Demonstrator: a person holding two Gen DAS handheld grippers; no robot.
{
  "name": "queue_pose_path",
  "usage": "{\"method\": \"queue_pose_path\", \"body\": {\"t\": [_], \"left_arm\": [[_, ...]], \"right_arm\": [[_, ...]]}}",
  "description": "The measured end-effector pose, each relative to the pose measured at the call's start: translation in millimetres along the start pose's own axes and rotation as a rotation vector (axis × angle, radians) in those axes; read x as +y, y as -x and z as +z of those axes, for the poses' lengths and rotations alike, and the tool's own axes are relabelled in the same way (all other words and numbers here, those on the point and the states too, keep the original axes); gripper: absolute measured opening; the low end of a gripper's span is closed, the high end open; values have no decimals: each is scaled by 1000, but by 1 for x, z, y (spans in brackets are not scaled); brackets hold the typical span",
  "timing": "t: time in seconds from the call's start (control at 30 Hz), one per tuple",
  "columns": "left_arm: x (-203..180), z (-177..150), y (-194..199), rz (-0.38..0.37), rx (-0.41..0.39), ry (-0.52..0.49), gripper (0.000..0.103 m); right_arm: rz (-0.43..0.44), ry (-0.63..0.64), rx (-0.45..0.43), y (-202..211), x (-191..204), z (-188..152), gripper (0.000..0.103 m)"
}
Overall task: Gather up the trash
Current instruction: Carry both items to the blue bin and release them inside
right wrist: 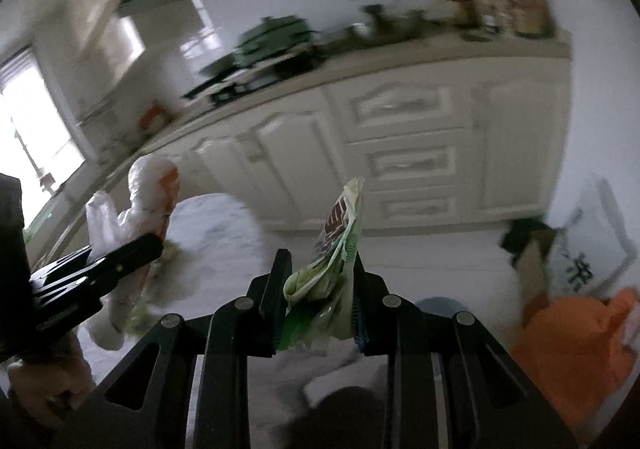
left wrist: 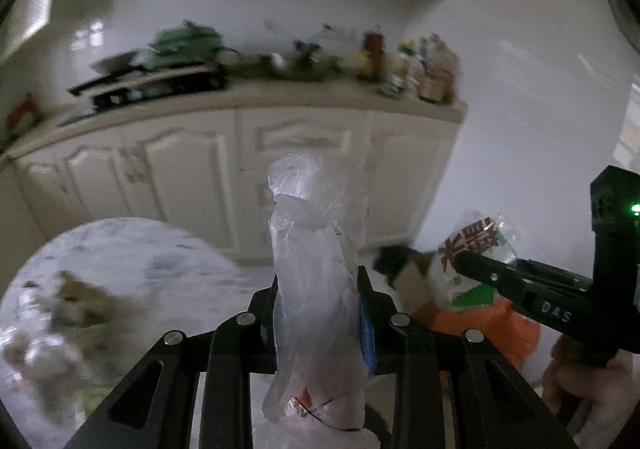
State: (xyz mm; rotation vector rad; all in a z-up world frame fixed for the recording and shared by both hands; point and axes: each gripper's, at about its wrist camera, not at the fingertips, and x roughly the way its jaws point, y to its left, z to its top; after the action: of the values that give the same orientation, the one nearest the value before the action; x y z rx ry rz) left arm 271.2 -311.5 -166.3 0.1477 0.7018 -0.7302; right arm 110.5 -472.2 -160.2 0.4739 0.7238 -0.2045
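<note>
- Left wrist view: the left gripper (left wrist: 320,313) has its fingers closed tight on a clear plastic bag (left wrist: 316,273), which stands up twisted between them. Below left lies a round marble worktop (left wrist: 132,249) with blurred scraps on it. To the right, the right gripper (left wrist: 472,269) carries a green-and-white wrapper (left wrist: 468,273) above an orange bag (left wrist: 492,329). White kitchen cabinets (left wrist: 192,165) fill the background.
- Right wrist view: the right gripper's (right wrist: 320,289) fingers are pinched on the crumpled wrapper (right wrist: 332,265), which pokes upward. The left gripper (right wrist: 140,249) sits at left with the pale bag (right wrist: 140,201) over the worktop (right wrist: 224,233). The orange bag (right wrist: 580,349) waits at lower right.
- Judgement: the step looks like carrying trash to the orange bag. Done well, both grips stay firm until each piece hangs squarely over the bag's mouth, then release one at a time.
</note>
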Motion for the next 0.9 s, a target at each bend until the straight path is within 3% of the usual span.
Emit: {"method": "queue_pose_path", "body": {"t": [0.3, 0.6, 0.63, 0.7, 0.73, 0.77, 0.8, 0.87, 0.9], "left_arm": [[-56, 6, -118, -90, 209, -24, 25], [-60, 30, -249, -111, 417, 10, 30], [-53, 45, -270, -106, 435, 13, 35], [-51, 50, -284, -73, 448, 20, 54], [-50, 60, -299, -57, 446, 22, 72], [-48, 64, -299, -44, 430, 27, 82], [-48, 65, -298, -39, 413, 31, 84], [-48, 68, -292, -7, 389, 22, 96], [-48, 70, -289, 17, 375, 15, 98]], "right_arm": [[-79, -138, 109, -58, -95, -10, 27], [-90, -239, 242, -139, -155, -20, 29], [-100, -249, 258, -147, -162, -22, 29], [-109, -276, 274, -156, -172, -24, 34], [-111, -292, 277, -159, -176, -26, 39], [-114, -304, 280, -160, -180, -26, 52], [-114, -315, 280, -160, -182, -28, 64], [-111, -326, 270, -157, -185, -29, 74], [-120, -333, 265, -155, -186, -30, 88]]}}
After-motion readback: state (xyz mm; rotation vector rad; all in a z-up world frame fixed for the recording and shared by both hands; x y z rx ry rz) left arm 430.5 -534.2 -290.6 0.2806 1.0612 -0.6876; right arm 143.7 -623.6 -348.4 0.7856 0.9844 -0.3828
